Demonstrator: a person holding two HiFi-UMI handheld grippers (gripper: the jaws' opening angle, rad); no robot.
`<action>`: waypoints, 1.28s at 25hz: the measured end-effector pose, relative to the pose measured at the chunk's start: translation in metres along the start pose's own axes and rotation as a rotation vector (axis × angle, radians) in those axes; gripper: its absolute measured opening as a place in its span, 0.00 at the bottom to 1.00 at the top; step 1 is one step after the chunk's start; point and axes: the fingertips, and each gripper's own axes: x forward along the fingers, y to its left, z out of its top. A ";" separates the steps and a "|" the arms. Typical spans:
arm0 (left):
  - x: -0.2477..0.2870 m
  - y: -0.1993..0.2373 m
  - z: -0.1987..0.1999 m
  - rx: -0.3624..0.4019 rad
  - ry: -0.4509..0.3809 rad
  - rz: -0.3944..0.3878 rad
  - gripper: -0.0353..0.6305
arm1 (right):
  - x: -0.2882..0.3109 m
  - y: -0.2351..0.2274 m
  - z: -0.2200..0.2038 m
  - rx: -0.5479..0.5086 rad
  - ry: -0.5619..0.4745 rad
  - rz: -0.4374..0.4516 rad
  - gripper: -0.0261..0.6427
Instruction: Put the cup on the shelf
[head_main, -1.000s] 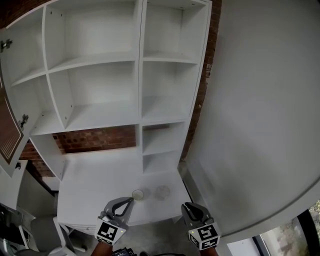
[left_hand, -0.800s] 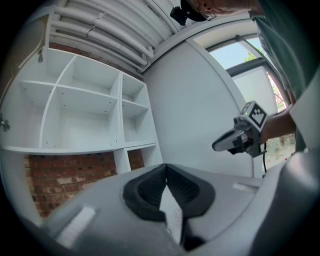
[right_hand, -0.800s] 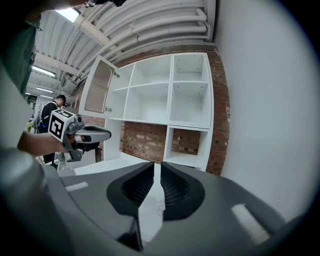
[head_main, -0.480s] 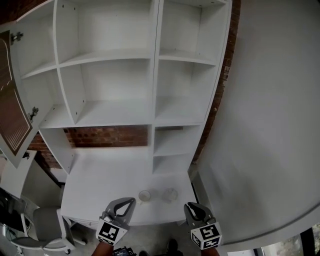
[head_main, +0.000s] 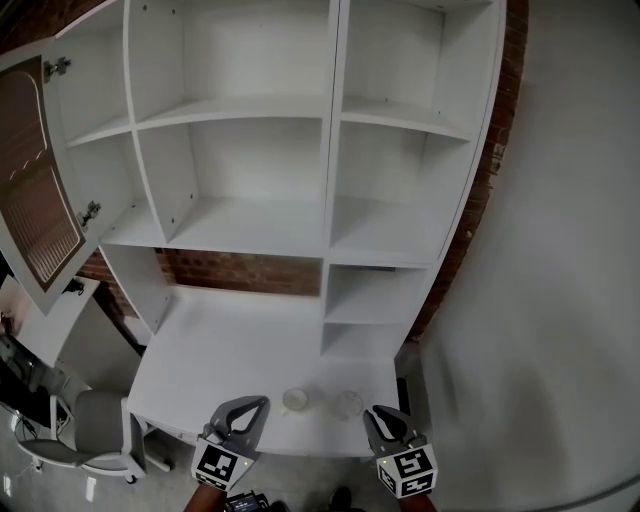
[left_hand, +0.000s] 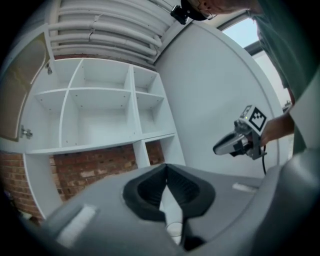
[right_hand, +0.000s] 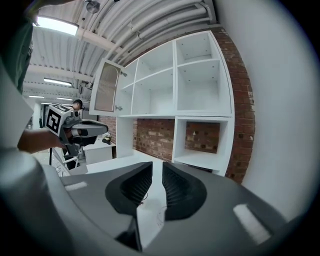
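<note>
Holding left gripper low over the near edge of the white surface, pointing level toward the shelf unit. Reading its jaws as pressed fully together, gripping nothing.

Holding right gripper to the right of it, well apart, tilting slightly downward. Reading its jaws as partly apart, having just been opening; seeing only the surface and a faint clear outline through the gap, with nothing pinched between the pads.

Logging two cups on the surface near its front edge, just ahead of the grippers: a pale cup nearer the left gripper, and a clear cup beside it, nearer the right gripper. Seeing both from above as round rims, apart from each other and touching neither gripper. Picking up the pale cup's rim just below the shut jaws in the left gripper view. Finding neither cup on a shelf yet.

Noting a brick wall showing behind the surface under the lowest wide shelf, a cabinet door hanging open at upper left, and a grey chair beside the left end of the surface.
</note>
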 end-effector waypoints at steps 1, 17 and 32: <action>0.005 -0.001 -0.001 -0.002 0.007 0.010 0.06 | 0.004 -0.005 -0.002 0.000 0.004 0.012 0.14; 0.046 -0.021 -0.052 -0.026 0.169 0.153 0.06 | 0.065 -0.053 -0.082 0.036 0.133 0.161 0.20; 0.067 -0.009 -0.124 -0.079 0.253 0.055 0.06 | 0.116 -0.044 -0.230 0.129 0.420 0.058 0.31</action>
